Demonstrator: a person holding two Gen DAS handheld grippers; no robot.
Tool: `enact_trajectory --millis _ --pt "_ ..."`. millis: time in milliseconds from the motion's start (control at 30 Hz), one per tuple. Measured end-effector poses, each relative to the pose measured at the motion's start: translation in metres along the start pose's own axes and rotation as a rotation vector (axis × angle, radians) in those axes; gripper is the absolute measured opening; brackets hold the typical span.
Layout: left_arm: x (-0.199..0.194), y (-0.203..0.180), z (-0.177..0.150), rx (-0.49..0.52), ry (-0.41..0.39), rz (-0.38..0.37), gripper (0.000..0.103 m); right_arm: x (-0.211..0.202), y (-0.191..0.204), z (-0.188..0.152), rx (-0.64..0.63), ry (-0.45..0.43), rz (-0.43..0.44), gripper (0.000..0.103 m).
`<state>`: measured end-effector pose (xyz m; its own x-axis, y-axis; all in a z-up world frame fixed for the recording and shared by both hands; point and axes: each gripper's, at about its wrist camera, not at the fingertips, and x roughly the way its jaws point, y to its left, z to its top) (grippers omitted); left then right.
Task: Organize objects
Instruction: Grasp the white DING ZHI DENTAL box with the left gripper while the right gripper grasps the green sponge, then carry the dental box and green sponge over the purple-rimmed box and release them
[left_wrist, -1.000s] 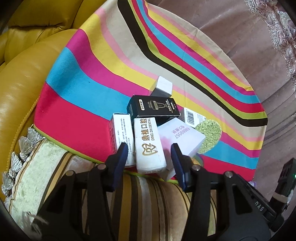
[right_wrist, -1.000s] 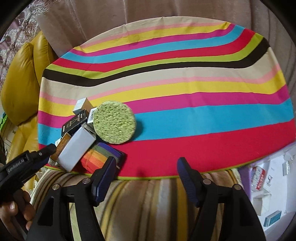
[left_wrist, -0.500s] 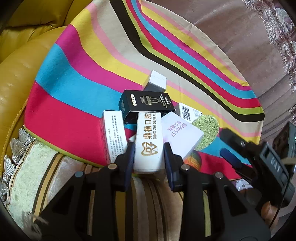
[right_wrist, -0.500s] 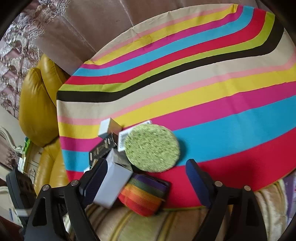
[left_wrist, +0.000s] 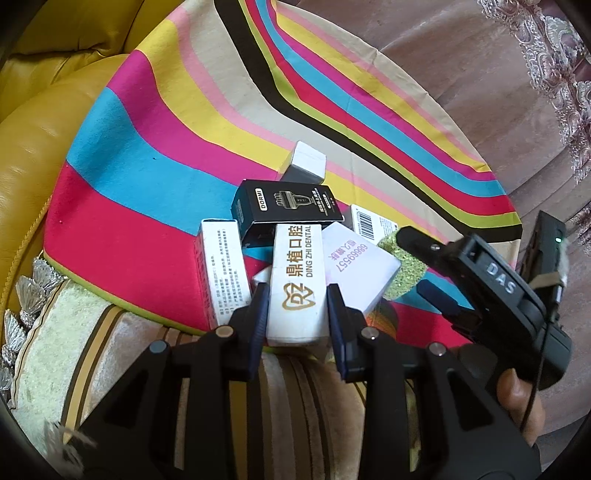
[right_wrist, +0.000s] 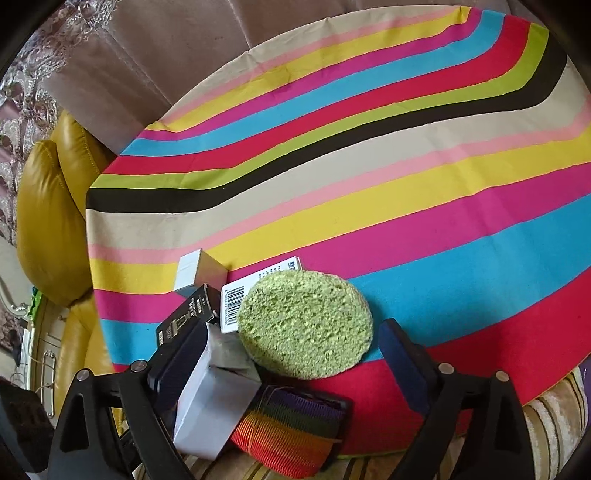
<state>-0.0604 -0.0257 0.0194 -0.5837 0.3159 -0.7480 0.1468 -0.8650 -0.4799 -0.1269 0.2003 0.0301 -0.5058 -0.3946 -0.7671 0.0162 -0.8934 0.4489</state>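
A round counter under a striped cloth (right_wrist: 369, 177) of many colours stands among yellow leather seats (left_wrist: 40, 122), with a brownish curtain (left_wrist: 480, 85) behind and a striped plush cushion (left_wrist: 295, 398) at its near edge. All the things crowd that near edge around one round green sponge (right_wrist: 304, 323).

I count six cartons: a white dental box (left_wrist: 299, 284) with gold lettering, a white box of fine print (left_wrist: 223, 273) just beside it, a black DORMI box (left_wrist: 288, 206) behind them, a small grey-and-white box (left_wrist: 304, 166) behind that, a pale box with pink digits (left_wrist: 358, 266) touching the sponge, and a barcoded box (right_wrist: 236, 302) partly under the sponge. One rainbow-striped pouch (right_wrist: 291, 424) lies in front of the sponge.

The left gripper (left_wrist: 297, 314) pinches the dental box between its fingers. The right gripper (right_wrist: 291, 363) has its fingers spread wide, either side of the sponge, gripping nothing.
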Motion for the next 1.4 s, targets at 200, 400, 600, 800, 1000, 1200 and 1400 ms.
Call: enact_trajectory --millis 200,400,600,800,1000,1200,1400 --pt "-0.001 -0.002 -0.001 0.005 -0.01 0.002 0.035 0.01 -0.006 -0.001 0.027 0.025 -0.03 0.095" --pt "-0.002 -0.004 -0.002 0.01 -0.022 0.011 0.035 0.018 -0.002 0.0 0.017 0.034 -0.051 0.094" --pt "-0.003 -0.007 -0.004 0.031 -0.039 0.026 0.035 0.025 -0.004 -0.001 0.026 0.052 -0.046 0.082" --pt "-0.011 -0.013 -0.006 0.056 -0.073 0.039 0.035 0.013 -0.012 -0.004 0.048 0.019 -0.031 0.082" --pt "-0.021 -0.022 -0.007 0.084 -0.113 0.047 0.035 -0.01 -0.02 -0.013 0.038 -0.017 -0.039 0.082" --pt "-0.028 -0.034 -0.011 0.112 -0.129 0.044 0.035 -0.03 -0.022 -0.022 0.017 -0.045 -0.041 0.082" --pt "-0.034 -0.05 -0.017 0.15 -0.14 0.039 0.035 -0.049 -0.029 -0.032 0.019 -0.053 -0.031 0.082"
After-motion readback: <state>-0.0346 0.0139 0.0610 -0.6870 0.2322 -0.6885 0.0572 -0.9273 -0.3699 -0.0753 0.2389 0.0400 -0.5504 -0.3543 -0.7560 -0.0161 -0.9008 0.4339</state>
